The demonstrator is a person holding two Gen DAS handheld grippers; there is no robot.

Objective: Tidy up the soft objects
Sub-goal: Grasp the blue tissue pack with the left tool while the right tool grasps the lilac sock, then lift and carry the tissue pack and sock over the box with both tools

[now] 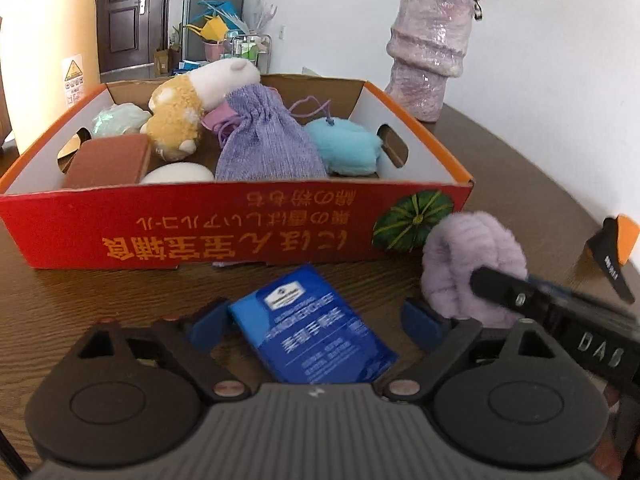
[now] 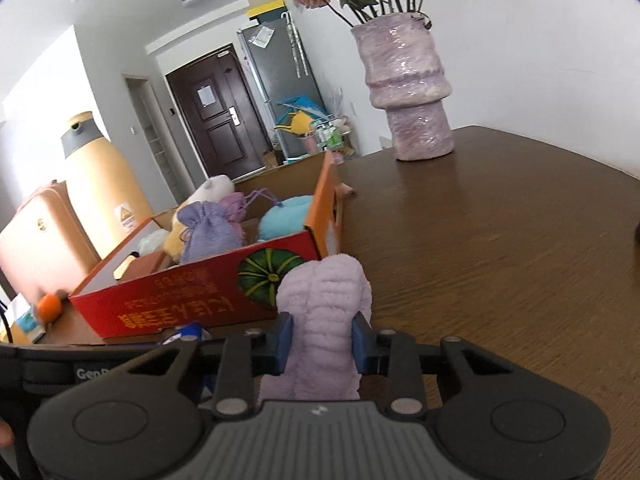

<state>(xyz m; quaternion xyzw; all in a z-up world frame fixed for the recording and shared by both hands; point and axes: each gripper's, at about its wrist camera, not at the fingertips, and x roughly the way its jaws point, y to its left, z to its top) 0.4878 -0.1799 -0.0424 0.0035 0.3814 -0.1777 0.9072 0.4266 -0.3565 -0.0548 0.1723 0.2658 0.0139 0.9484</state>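
A red cardboard box (image 1: 224, 224) stands on the brown table and holds a plush toy (image 1: 188, 108), a purple drawstring pouch (image 1: 264, 144), a light blue soft ball (image 1: 344, 148) and other soft items. A blue tissue pack (image 1: 316, 328) lies on the table between the open fingers of my left gripper (image 1: 316, 326), not clamped. A fluffy lilac soft item (image 2: 324, 320) sits by the box's front right corner; my right gripper (image 2: 323, 344) is shut on it. It also shows in the left wrist view (image 1: 464, 256), with the right gripper's finger against it.
A lilac vase (image 1: 432, 44) with dried flowers stands at the back right of the table (image 2: 500, 260). A cream thermos jug (image 2: 96, 184) stands left of the box (image 2: 192, 296). An orange ball (image 2: 50, 306) lies by the box's left corner.
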